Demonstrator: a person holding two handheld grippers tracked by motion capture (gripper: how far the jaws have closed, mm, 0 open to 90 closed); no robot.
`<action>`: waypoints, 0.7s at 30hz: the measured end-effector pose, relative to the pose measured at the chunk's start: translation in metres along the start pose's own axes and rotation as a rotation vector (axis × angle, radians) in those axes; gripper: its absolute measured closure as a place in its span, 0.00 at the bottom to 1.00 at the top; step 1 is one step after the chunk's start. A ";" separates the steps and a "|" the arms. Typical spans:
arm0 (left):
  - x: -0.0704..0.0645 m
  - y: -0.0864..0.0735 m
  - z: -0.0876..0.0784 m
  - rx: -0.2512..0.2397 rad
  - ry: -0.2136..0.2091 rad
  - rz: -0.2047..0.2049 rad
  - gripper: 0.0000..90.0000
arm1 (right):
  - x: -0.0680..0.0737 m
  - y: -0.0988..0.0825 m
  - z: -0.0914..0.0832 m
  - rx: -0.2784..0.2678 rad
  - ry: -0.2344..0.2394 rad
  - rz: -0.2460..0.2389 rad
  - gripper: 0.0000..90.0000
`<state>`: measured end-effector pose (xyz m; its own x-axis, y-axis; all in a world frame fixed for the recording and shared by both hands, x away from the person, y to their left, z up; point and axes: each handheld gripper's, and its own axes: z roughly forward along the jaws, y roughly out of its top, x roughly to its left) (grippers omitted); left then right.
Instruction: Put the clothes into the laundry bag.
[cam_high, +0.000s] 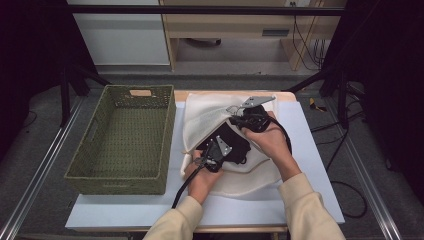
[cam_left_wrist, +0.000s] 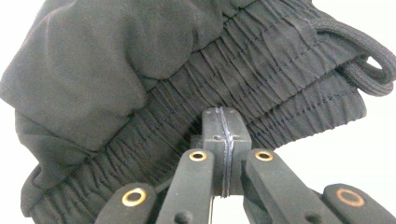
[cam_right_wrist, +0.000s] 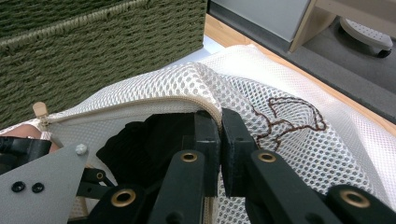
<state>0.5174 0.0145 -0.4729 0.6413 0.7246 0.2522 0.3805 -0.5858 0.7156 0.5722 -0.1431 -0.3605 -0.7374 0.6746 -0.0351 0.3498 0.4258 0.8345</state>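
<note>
A white mesh laundry bag (cam_high: 207, 112) lies on the table with its zipped mouth open toward the basket. A black garment (cam_high: 236, 142) with a gathered elastic waistband (cam_left_wrist: 261, 79) and a drawstring (cam_left_wrist: 369, 60) sits in the mouth. My left gripper (cam_high: 223, 146) is shut on the waistband, its tips (cam_left_wrist: 225, 116) pinched together at the fabric. My right gripper (cam_high: 234, 118) is shut on the bag's zipper edge (cam_right_wrist: 154, 105) and holds it raised over the garment (cam_right_wrist: 140, 140). The mesh bag (cam_right_wrist: 289, 140) bears a brown stitched outline.
A green woven basket (cam_high: 120, 175) stands at the left of the table, close beside the bag and seen as a wall (cam_right_wrist: 93, 51) in the right gripper view. A white mat (cam_high: 310, 150) covers the tabletop. Furniture and cables lie beyond the far edge.
</note>
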 end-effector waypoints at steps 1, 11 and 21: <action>0.000 0.000 0.000 0.001 0.002 0.000 1.00 | 0.000 0.000 0.000 0.000 0.000 0.000 0.97; 0.000 0.001 0.002 -0.002 0.009 0.008 1.00 | -0.002 -0.002 0.000 -0.005 -0.002 0.004 0.97; 0.001 0.003 0.006 -0.006 0.026 0.015 1.00 | -0.002 -0.003 0.000 -0.003 0.000 0.005 0.97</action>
<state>0.5232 0.0108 -0.4743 0.6289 0.7254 0.2798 0.3672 -0.5944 0.7155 0.5725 -0.1461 -0.3631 -0.7358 0.6765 -0.0311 0.3517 0.4209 0.8361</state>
